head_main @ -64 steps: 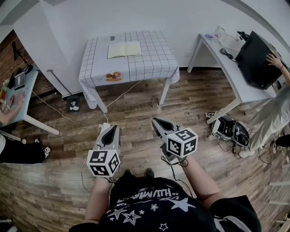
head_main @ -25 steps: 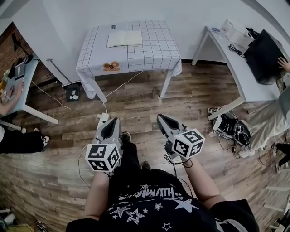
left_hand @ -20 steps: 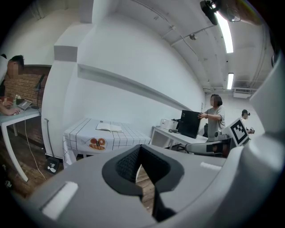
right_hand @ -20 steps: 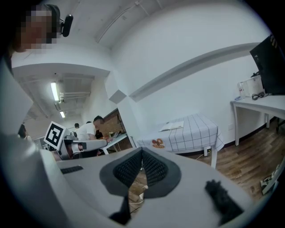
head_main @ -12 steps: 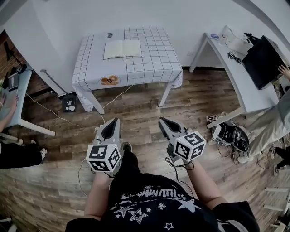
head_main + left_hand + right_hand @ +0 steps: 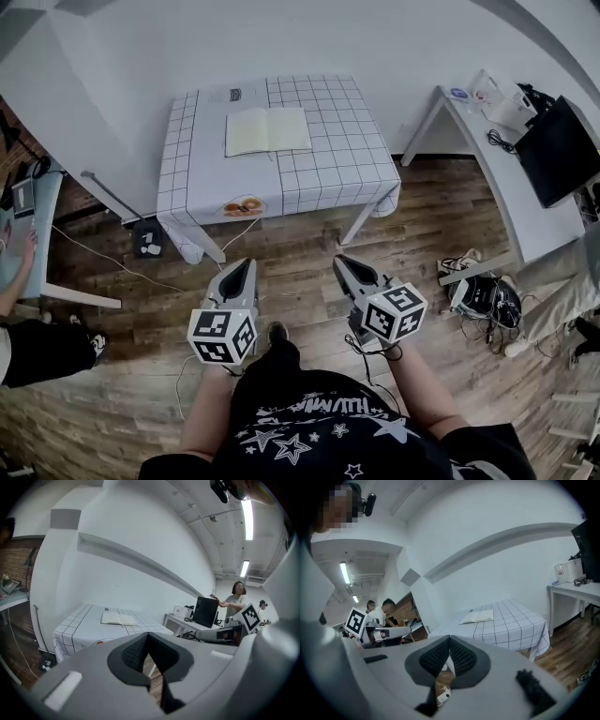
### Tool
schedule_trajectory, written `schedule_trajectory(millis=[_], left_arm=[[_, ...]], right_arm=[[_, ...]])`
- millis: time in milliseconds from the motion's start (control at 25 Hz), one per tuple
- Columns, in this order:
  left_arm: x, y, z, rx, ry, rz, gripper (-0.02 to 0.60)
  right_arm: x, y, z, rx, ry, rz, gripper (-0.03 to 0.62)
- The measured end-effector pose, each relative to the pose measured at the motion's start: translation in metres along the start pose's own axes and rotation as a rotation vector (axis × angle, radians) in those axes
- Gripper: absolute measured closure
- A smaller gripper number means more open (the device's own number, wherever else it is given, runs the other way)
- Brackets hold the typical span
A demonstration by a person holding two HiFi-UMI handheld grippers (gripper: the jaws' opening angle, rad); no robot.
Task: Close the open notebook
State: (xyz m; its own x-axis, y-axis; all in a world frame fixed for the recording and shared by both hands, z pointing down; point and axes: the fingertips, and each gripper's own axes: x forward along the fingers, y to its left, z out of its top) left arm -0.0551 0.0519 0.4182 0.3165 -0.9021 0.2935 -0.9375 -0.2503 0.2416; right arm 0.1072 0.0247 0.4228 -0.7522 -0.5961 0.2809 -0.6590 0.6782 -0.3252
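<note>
approach: the white checked-cloth table (image 6: 328, 183) is nearer than a second ago; the cream open notebook (image 6: 268, 130) lies flat on it, beyond reach. left claw (image 6: 238, 267) and right claw (image 6: 346, 263): closed, empty.

Left tongs (image 6: 245, 264): jaws together, nothing between them, aimed forward and a little downward.
Right tongs (image 6: 341, 261): jaws together, empty, same forward tilt.
Left forearm (image 6: 206, 412): stretched ahead of the torso.
Right forearm (image 6: 417, 389): stretched ahead, parallel to the left, well apart from it.
</note>
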Motion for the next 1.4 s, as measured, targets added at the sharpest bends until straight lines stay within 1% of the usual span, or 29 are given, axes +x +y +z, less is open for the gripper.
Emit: schedule_trajectory(millis=[160, 320, 400, 560, 640, 760, 1000, 1200, 1400], left_arm=[[0.027, 0.030, 0.014, 0.006, 0.013, -0.025, 0.572], [0.041, 0.047, 0.007, 0.023, 0.026, -0.044, 0.572], [0.044, 0.055, 0.003, 0.018, 0.027, -0.049, 0.572], [0.058, 0.093, 0.016, 0.003, 0.050, -0.055, 0.572], [0.061, 0.108, 0.018, -0.010, 0.052, -0.045, 0.572], [0.064, 0.118, 0.019, -0.028, 0.048, -0.033, 0.572], [0.080, 0.130, 0.024, -0.025, 0.044, -0.017, 0.572], [0.095, 0.145, 0.032, -0.016, 0.046, 0.031, 0.572], [0.125, 0.165, 0.046, -0.021, 0.048, 0.094, 0.572]], right_arm=[[0.040, -0.009, 0.013, 0.008, 0.012, -0.021, 0.580], [0.071, -0.014, 0.015, -0.005, 0.013, -0.032, 0.580], [0.086, -0.015, 0.015, -0.009, 0.013, -0.035, 0.580], [0.128, -0.011, 0.029, -0.010, 0.033, -0.047, 0.580], [0.138, -0.008, 0.028, -0.019, 0.048, -0.047, 0.580], [0.143, -0.009, 0.024, -0.026, 0.068, -0.049, 0.580], [0.160, -0.027, 0.030, -0.022, 0.067, -0.053, 0.580], [0.193, -0.040, 0.044, -0.050, 0.077, -0.004, 0.580], [0.237, -0.063, 0.063, -0.107, 0.105, 0.054, 0.580]])
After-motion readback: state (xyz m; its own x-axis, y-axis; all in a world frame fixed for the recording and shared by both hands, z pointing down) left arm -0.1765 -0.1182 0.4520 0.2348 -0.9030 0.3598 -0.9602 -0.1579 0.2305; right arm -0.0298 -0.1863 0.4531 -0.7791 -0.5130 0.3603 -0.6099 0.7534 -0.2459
